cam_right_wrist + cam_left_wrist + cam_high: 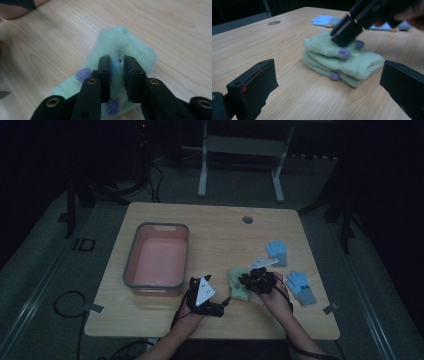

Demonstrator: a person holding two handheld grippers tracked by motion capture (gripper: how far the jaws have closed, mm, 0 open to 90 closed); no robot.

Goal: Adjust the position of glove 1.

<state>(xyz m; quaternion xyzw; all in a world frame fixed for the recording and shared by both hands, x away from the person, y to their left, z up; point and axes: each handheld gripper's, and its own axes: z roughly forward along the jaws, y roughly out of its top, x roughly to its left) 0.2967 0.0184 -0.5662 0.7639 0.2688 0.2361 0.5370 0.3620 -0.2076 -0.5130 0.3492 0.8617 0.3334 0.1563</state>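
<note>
Green gloves (342, 61): lying stacked near the bench's (220, 235) front edge, between your two hands.
Right tongs (117, 65): you're pressing down on the stack, jaws narrowly apart around a pinch of wool; I can't tell if they're gripping.
Left tongs (329, 82): gaping wide, empty, stack straight ahead.
Nearer hand: right.
Bin (156, 257): sitting toward the left edge.

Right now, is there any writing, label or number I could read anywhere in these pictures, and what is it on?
"ID": a pale marking on the dark floor left of the table. It is dim, so this is a best reading.
Two small tags by the table's near corners: too small to read.
Green gloves, blue gloves and pink bin: no text that can be read.
</note>
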